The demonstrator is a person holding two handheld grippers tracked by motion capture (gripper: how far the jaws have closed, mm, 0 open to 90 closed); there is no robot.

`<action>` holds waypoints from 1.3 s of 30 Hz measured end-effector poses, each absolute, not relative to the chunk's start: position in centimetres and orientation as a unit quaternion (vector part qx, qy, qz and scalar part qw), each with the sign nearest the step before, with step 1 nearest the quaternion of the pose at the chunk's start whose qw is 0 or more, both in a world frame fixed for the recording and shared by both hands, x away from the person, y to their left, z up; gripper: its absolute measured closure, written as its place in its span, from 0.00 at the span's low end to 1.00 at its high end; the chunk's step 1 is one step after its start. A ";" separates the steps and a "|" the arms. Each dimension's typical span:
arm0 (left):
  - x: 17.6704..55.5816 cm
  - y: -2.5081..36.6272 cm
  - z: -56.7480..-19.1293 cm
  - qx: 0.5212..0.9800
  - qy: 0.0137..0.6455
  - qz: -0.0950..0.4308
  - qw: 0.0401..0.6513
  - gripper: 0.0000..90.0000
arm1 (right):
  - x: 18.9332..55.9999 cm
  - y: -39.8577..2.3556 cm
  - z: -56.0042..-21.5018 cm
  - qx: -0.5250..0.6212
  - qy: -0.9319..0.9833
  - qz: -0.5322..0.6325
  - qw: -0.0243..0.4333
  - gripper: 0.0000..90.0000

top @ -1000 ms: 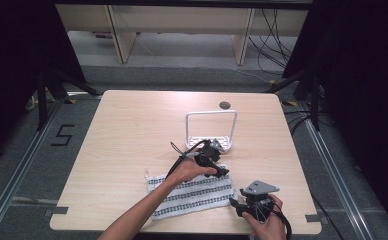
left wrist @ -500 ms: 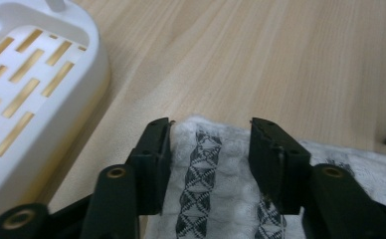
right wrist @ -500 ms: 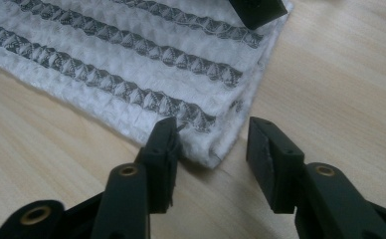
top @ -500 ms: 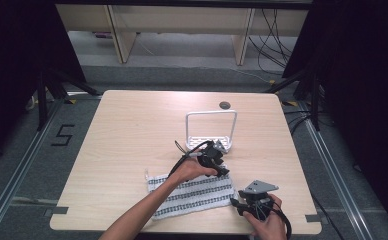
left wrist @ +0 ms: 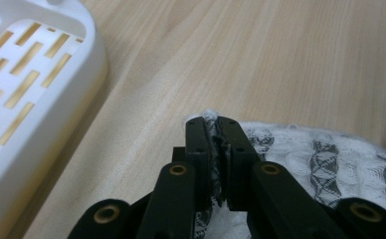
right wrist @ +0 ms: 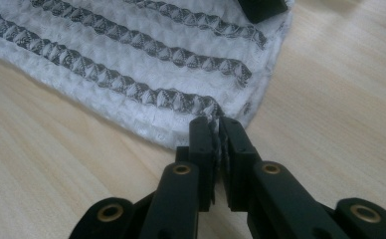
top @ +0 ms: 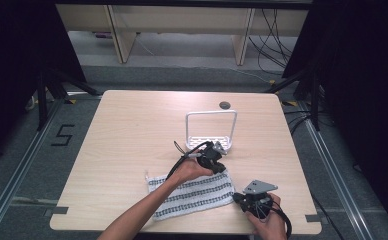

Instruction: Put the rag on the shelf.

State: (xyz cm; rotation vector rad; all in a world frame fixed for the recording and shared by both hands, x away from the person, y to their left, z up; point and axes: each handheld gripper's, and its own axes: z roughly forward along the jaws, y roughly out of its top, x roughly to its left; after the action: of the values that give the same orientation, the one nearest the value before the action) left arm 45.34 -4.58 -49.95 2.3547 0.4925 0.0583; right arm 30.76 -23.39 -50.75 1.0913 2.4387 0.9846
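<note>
Cloth (top: 194, 195): white waffle weave with dark stripes, flat on the worktop (top: 132, 135), probably folded.
Left hand-held gripper (left wrist: 216, 124): just closed, pinching the cloth's corner.
Right hand-held gripper (right wrist: 217, 124): just closed, pinching its edge.

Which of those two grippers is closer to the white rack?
Left. The left gripper pinches the cloth corner just beside the white rack; the right gripper grips the cloth's nearer corner, farther off.

Seen from high above the near edge of the table (top: 132, 135), facing forward and down. Seen from very close along each pair of tongs, low over the wood, both sharing the striped cloth (top: 194, 192) with the high view.
</note>
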 end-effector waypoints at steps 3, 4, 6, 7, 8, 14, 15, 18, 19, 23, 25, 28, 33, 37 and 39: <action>45.3 -4.1 -49.3 0.906 0.197 0.028 0.372 0.95 | 30.7 -23.6 -50.1 0.374 0.843 0.352 0.161 0.97; 45.2 -3.9 -49.0 0.904 0.200 0.031 0.376 0.95 | 30.7 -23.7 -49.9 0.373 0.841 0.355 0.168 0.97; 45.2 -3.5 -48.3 0.900 0.204 0.034 0.385 0.95 | 30.8 -23.9 -49.5 0.371 0.836 0.363 0.176 0.97; 45.2 -3.5 -48.3 0.900 0.204 0.034 0.385 0.95 | 30.8 -23.9 -49.5 0.371 0.836 0.363 0.176 0.97; 45.1 -3.3 -48.0 0.898 0.206 0.034 0.388 0.95 | 30.8 -23.9 -49.3 0.379 0.831 0.368 0.173 0.97; 44.5 -1.8 -45.6 0.886 0.218 0.049 0.406 0.95 | 30.8 -23.6 -48.2 0.371 0.826 0.384 0.178 0.97; 44.3 -1.4 -45.1 0.886 0.215 0.055 0.406 0.95 | 30.7 -23.4 -47.4 0.365 0.823 0.395 0.184 0.97; 43.6 -0.3 -43.2 0.875 0.221 0.066 0.427 0.95 | 30.6 -23.3 -46.3 0.352 0.820 0.405 0.198 0.98; 43.4 0.1 -42.5 0.874 0.218 0.073 0.428 0.95 | 30.6 -23.3 -45.7 0.350 0.817 0.411 0.200 0.98; 42.3 2.0 -38.8 0.862 0.218 0.102 0.446 0.95 | 30.8 -22.8 -42.9 0.326 0.809 0.438 0.215 0.98; 42.1 2.4 -38.1 0.860 0.219 0.104 0.449 0.95 | 30.8 -22.6 -42.3 0.322 0.809 0.443 0.215 0.98; 41.7 3.2 -36.2 0.851 0.226 0.113 0.461 0.95 | 31.0 -22.3 -40.8 0.312 0.806 0.452 0.221 0.98; 41.6 4.1 -34.1 0.838 0.243 0.117 0.474 0.95 | 31.6 -22.4 -38.3 0.313 0.793 0.470 0.230 0.98; 41.6 4.5 -33.2 0.828 0.255 0.121 0.484 0.94 | 32.8 -22.8 -36.4 0.311 0.786 0.476 0.242 0.98; 41.7 4.6 -32.8 0.827 0.256 0.128 0.484 0.94 | 33.9 -23.1 -35.1 0.301 0.791 0.471 0.250 0.98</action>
State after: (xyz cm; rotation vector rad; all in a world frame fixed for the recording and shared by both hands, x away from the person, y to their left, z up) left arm 41.67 4.63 -32.75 2.0136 0.6232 0.3111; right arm 33.94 -23.12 -35.11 0.8208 2.1534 1.2822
